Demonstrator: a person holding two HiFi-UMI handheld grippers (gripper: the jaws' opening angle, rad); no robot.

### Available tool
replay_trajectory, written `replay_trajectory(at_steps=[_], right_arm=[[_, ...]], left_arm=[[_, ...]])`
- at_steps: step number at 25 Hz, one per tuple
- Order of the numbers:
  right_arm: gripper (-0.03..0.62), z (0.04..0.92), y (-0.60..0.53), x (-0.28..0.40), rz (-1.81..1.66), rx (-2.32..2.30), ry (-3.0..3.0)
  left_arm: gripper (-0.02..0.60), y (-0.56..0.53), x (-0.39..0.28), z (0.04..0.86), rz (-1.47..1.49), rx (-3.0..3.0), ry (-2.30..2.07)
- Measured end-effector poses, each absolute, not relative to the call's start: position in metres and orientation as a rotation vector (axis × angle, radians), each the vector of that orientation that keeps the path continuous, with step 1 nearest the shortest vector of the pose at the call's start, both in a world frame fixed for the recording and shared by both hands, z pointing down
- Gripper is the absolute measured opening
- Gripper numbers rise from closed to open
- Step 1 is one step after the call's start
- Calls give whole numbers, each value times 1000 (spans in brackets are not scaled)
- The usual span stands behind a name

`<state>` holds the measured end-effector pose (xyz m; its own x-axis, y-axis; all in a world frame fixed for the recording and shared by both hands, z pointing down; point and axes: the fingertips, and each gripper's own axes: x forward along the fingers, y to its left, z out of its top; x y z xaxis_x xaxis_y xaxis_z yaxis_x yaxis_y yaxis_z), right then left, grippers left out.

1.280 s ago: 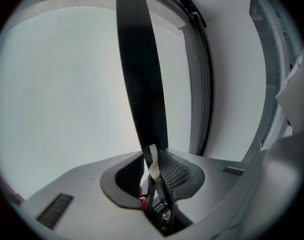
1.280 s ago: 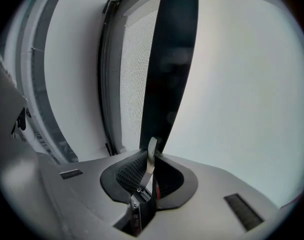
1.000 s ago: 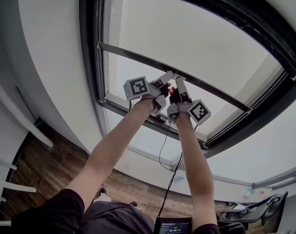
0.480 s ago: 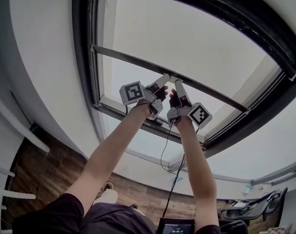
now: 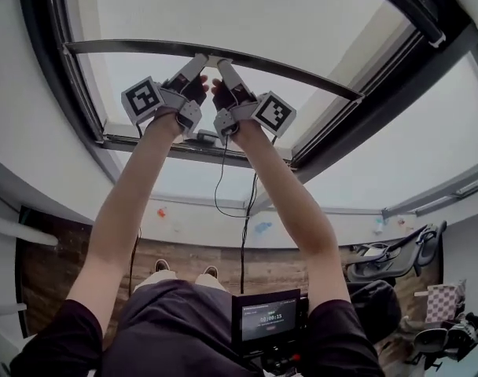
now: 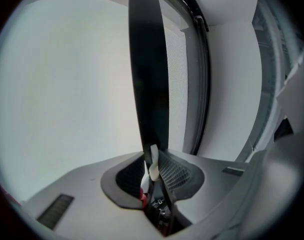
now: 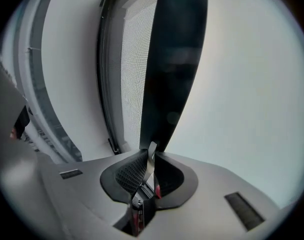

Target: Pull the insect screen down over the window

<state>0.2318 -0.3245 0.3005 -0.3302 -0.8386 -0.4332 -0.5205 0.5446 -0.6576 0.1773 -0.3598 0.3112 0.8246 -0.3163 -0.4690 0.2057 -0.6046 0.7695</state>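
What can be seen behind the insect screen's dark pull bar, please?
Fine mesh shows past one edge and bright window glass past the other; the pull bar itself covers whatever lies directly behind it.

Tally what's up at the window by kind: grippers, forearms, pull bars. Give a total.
Grippers: 2 (left gripper, whose jaws have just been closing on the pull bar; right gripper)
Forearms: 2 (left forearm, right forearm)
Pull bars: 1
Total: 5
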Motion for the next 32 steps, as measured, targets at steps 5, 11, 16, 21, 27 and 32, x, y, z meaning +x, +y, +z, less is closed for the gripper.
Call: replay_trajectory(at_steps=[5,11,16,21,27,32], right_arm=[[48,297,-324,231,-505,-1123,1988],[48,296,-317,231,-458,-1169,1945],[41,291,-319,231,-394,-1152,1971],[37,290,-320,231,-391,-1152,1951],[38,292,-321,231,-417,-1136,1939],[38,295,-322,230,-445,-1131,1931]], left_arm=[[89,-362,177,308,-749,2125,-92],[89,-358,180,306,-780,2147,-80],[91,-357,181,307,-761,2103,-74],[91,-357,181,309,-757,2089,-87],[92,-355,182,310,-749,2065,-83],[92,-356,182,312,-744,2063,-88]])
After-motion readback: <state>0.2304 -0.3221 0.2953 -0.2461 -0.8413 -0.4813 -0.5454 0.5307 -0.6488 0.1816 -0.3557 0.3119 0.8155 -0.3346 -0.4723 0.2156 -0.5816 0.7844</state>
